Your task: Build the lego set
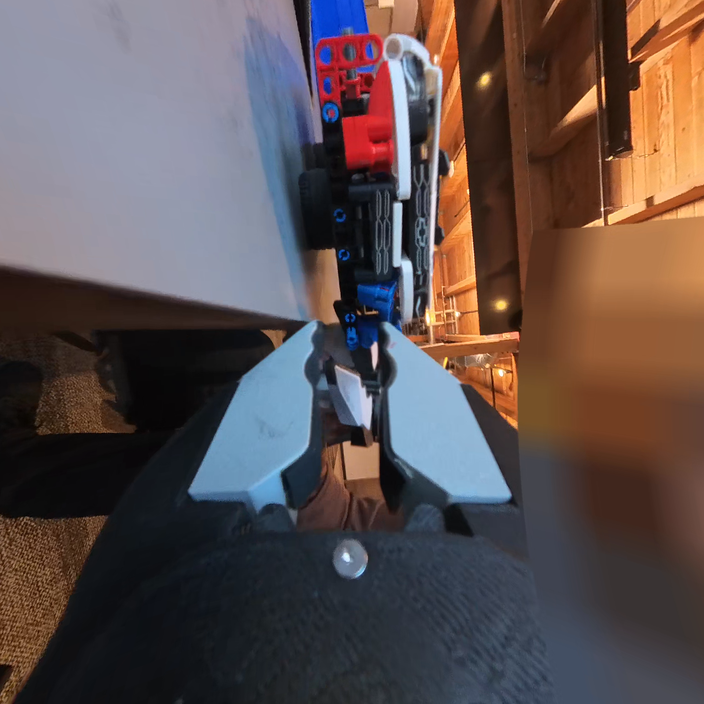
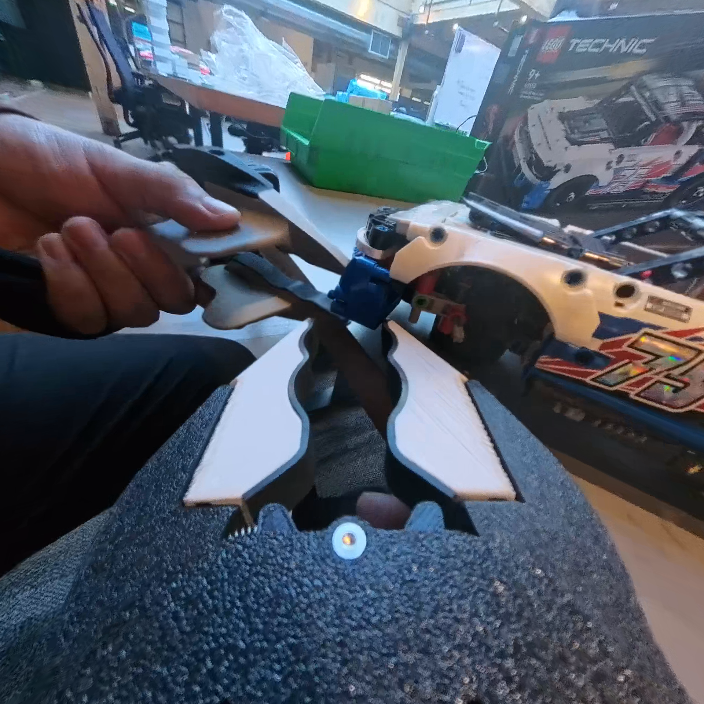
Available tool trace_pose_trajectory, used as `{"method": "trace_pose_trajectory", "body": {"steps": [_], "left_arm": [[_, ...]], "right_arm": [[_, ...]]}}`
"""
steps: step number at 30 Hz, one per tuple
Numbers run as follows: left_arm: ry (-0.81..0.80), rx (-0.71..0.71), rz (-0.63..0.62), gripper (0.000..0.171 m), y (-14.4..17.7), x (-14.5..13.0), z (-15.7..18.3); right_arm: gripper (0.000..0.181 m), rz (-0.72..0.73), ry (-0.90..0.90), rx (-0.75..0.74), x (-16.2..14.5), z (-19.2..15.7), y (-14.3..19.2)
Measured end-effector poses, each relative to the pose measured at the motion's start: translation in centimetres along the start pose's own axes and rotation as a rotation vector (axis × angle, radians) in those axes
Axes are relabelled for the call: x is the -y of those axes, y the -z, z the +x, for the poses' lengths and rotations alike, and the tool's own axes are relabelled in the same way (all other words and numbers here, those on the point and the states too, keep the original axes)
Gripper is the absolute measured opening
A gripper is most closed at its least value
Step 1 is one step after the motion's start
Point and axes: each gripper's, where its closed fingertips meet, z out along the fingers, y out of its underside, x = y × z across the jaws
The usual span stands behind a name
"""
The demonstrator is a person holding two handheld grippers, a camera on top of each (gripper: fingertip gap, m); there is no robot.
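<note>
The tabletop (image 2: 331, 207) carries the lego car (image 2: 533, 274), a long white model with red and blue markings, standing on its wheels with its long axis running from the right edge of the right wrist view in toward the middle, its blue front corner (image 2: 365, 295) pointing left at the person. Behind the car, well back on the tabletop, stands the set's dark box (image 2: 594, 114), and left of that box sits a green bin (image 2: 381, 152). In the right wrist view the right tongs (image 2: 348, 327) stand wide apart just beneath the car's blue corner with nothing between them. The same view shows the left tongs (image 2: 335, 289) from the side, reaching in from the left to the blue corner, worked by a bare hand (image 2: 99, 228); whether they touch it at top or bottom is hard to read there. The left wrist view is rolled on its side, so the tabletop (image 1: 152, 133) rises as a pale wall left of the car, and the car (image 1: 381, 171) runs lengthwise away from the camera, nose nearest. Only this view shows the left tongs (image 1: 352, 335) drawn narrow around the blue and black nose parts, gripping them, and the red beams (image 1: 348, 53) at the car's far end. A black wheel (image 1: 316, 209) presses the tabletop
</note>
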Motion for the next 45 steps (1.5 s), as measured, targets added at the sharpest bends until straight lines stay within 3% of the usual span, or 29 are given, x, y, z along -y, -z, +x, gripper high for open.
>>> {"method": "trace_pose_trajectory", "body": {"steps": [2,6,11,14,16,18,20,23,27,30,33,35,41,45], "left_arm": [[-0.005,0.021,-0.027,0.044,0.7,-0.5,-0.1],[-0.069,0.047,-0.043,0.052,3.8,-1.2,0.9],[-0.547,0.022,-0.161,0.057,6.2,-0.3,5.4],[-0.979,0.132,-0.327,0.086,5.5,3.2,5.7],[-1.223,0.184,-0.43,0.095,4.8,6.2,5.1],[-1.333,0.208,-0.501,0.097,3.7,8.6,4.2],[-1.328,0.154,-0.644,0.099,2.7,8.4,3.2],[-1.411,0.151,-0.723,0.098,1.2,9.4,1.7],[-1.413,0.154,-0.712,0.1,0.9,10.2,0.3],[-1.43,0.18,-0.637,0.099,1.3,10.7,0.8],[-1.497,0.207,-0.551,0.088,1.5,11.2,1.3],[-1.534,0.21,-0.508,0.07,1.5,11.5,1.6],[-1.532,0.195,-0.282,0.064,2.3,13.5,3.9],[-1.526,0.236,-0.248,0.068,2.4,14.0,3.8]], "right_arm": [[0.035,-0.018,0.0,0.006,0.0,0.0,0.1],[0.046,-0.001,-0.079,-0.053,0.6,1.1,1.6],[0.048,-0.021,-0.149,-0.218,1.5,4.3,5.7],[0.076,-0.089,-0.307,-0.327,1.1,6.7,7.8],[0.08,-0.126,-0.405,-0.348,1.2,6.7,8.6],[0.084,-0.157,-0.395,-0.373,1.4,6.1,9.2],[0.084,-0.226,-0.322,-0.424,0.9,5.8,9.4],[0.084,-0.281,-0.239,-0.44,0.3,6.1,9.3],[0.08,-0.263,-0.161,-0.43,0.0,8.3,9.9],[0.075,-0.239,-0.134,-0.402,-0.2,10.4,11.8],[0.075,-0.252,-0.103,-0.422,0.3,13.8,14.6],[0.076,-0.275,-0.1,-0.448,1.0,16.5,16.4],[0.075,-0.285,-0.236,-0.457,2.2,21.0,19.6],[0.078,-0.426,-0.291,-0.394,0.5,22.3,20.6]]}}
